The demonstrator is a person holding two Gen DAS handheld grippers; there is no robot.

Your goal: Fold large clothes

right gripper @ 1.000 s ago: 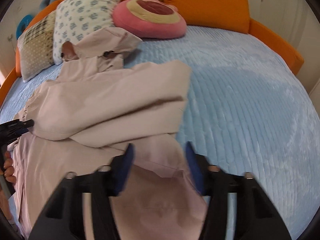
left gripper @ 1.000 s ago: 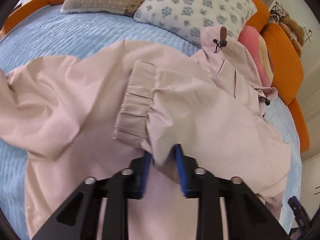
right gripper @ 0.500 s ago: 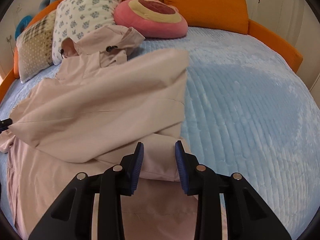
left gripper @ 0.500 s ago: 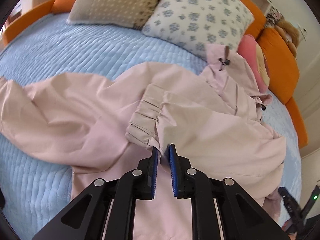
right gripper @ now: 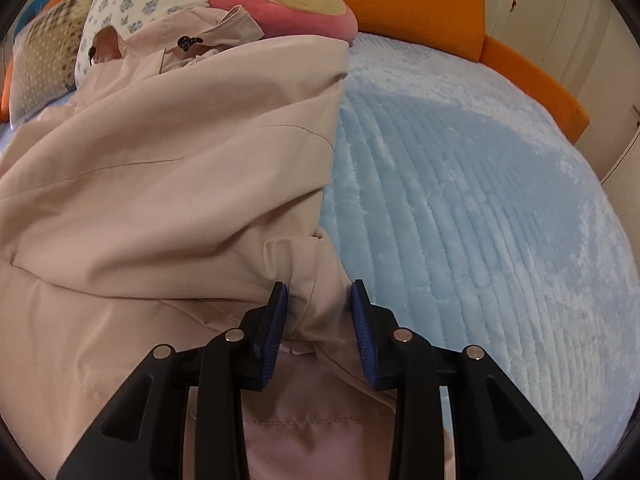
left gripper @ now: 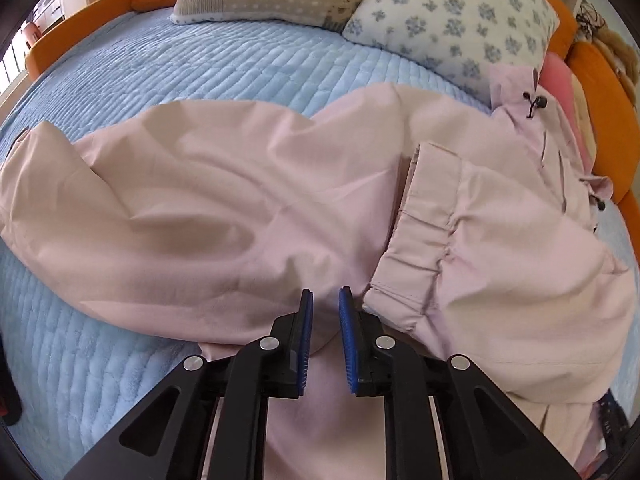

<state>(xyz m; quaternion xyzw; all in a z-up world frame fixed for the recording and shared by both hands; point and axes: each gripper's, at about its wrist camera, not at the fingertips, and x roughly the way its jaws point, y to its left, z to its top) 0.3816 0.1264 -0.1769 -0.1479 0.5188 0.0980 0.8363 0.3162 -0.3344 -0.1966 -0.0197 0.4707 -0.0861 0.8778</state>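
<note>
Left wrist view: the pink jacket (left gripper: 248, 216) lies spread on the blue quilted bed (left gripper: 168, 76), its hood end up by the floral pillow (left gripper: 452, 20). One sleeve is already folded across the body, its gathered cuff (left gripper: 416, 240) lying just right of the left gripper (left gripper: 325, 330). The other sleeve reaches away from the cuff to the far left of the picture. The left fingers (left gripper: 305, 344) stand nearly together with only a narrow slit between the blue pads, and nothing is caught in it; the jacket lies beneath them. To fold that spread sleeve, I judge the fingers must first part, then come down on a single edge of cloth and not a bunched layer.

Right wrist view: the jacket's right side is folded over, well on the near side of the pink round cushion (right gripper: 288, 0), with bare bed (right gripper: 460, 208) beside it. The right gripper (right gripper: 320, 322) straddles a ridge of the fabric at the folded corner, fingers (right gripper: 276, 320) partly open; the pads seem not to pinch it yet. Closing low on that ridge would probably keep the fold from slipping as it is carried.
</note>
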